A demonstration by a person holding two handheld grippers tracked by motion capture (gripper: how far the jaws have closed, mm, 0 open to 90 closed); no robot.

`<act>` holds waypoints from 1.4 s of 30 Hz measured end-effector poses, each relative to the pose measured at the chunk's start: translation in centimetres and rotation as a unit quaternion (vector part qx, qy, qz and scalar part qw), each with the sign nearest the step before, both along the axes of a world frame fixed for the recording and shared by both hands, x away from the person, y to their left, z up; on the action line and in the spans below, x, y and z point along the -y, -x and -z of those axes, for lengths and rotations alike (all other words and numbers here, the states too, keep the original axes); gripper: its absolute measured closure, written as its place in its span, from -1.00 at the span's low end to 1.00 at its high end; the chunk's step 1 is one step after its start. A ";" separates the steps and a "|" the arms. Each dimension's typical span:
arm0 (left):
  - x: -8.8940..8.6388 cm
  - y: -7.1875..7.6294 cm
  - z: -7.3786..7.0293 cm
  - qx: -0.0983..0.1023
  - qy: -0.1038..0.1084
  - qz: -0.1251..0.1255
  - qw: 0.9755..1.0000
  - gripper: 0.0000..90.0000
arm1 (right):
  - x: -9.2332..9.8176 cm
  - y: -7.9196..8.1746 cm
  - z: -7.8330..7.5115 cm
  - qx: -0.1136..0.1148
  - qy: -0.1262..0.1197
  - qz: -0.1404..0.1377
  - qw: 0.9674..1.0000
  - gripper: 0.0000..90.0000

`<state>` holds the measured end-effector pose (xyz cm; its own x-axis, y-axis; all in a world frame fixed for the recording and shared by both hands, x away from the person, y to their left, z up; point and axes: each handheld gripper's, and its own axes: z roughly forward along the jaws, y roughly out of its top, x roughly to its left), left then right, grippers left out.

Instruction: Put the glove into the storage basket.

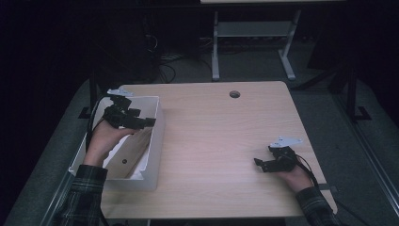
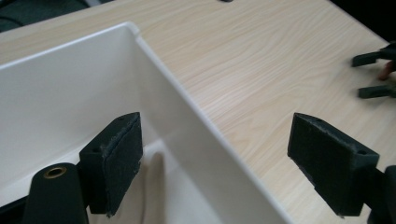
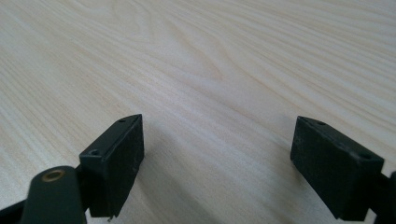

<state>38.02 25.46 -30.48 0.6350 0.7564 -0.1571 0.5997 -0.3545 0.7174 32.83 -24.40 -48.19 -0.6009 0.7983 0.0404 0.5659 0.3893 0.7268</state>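
We saw the white box (image 1: 149, 160) at the left of the high view, sitting on the left edge of the light wood desk (image 1: 221, 141), long side running toward the top of the frame. The inside looked bare apart from a small dark spot on its floor; we could not tell what that was. The left gripper (image 1: 149, 121) hung over the upper part of the box, at the left middle of the frame, held by the left hand (image 1: 104, 141), whose plaid sleeve came in from the bottom left.

In the left gripper view its fingers (image 2: 116, 158) stood wide apart with nothing between them. One sat over the box interior at the lower left, the other over the desk at the lower right, so the box's right wall (image 2: 196, 121) ran between them. No touch was visible.

The right gripper (image 1: 258, 162) was at the lower right of the high view, low over the desk, well apart from the box, in the right hand (image 1: 294, 176). In the right gripper view its fingers (image 3: 116, 158) were also spread wide over bare wood grain, holding nothing. A round hole (image 1: 234, 94) sat near the desk's far edge, top centre.
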 end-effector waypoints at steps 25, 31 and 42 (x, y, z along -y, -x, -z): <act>9.9 1.7 0.5 0.008 0.030 0.063 0.998 -0.61 | 0.0 0.0 0.0 -0.001 -0.001 -0.001 1.000 -0.62; 12.2 2.2 1.2 0.013 0.027 0.081 0.996 -0.61 | 0.0 0.0 0.0 -0.001 0.000 -0.002 1.000 -0.62; 15.5 3.0 3.9 0.011 0.016 0.103 0.995 -0.61 | 0.0 0.0 0.0 -0.001 -0.003 -0.002 1.000 -0.62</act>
